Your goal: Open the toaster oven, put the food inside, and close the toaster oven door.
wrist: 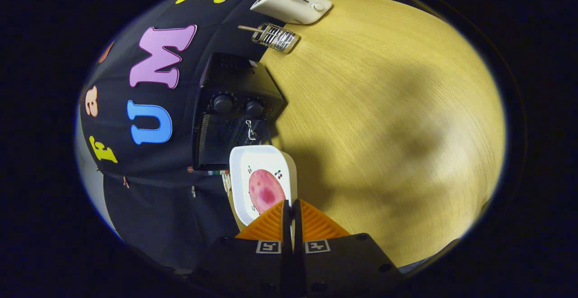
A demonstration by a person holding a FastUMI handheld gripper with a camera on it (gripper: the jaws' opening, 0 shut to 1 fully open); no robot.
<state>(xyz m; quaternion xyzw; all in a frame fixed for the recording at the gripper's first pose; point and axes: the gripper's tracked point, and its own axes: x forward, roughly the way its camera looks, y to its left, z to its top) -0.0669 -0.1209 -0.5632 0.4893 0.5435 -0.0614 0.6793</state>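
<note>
Gripping the rim of the white dish point(264, 158), the gripper point(291, 214) has its two orange fingers point(266, 225) pressed nearly together, with only the thin edge of the dish between them. The dish is held on edge, its face turned toward the camera, and the pink slice of food point(266, 191) lies on that face just ahead of the fingertips. Beyond the dish stands the black toaster oven point(232, 108), at the tabletop's point(384, 108) edge by the booth wall; two knobs point(238, 104) show on its front, and its door looks to be swung open toward the dish, though the dark makes that hard to confirm. Farther along the same edge lie a small wire rack point(275, 37) and a white toaster point(291, 2).

The step in hand seems to be carrying the food into the oven. Doing it well calls for a firm pinch on the rim, since a tilted dish could let the slice slide. Level the dish before entering, line it up with the opening, clear the door, and slide it straight in, releasing only once it rests flat.
</note>
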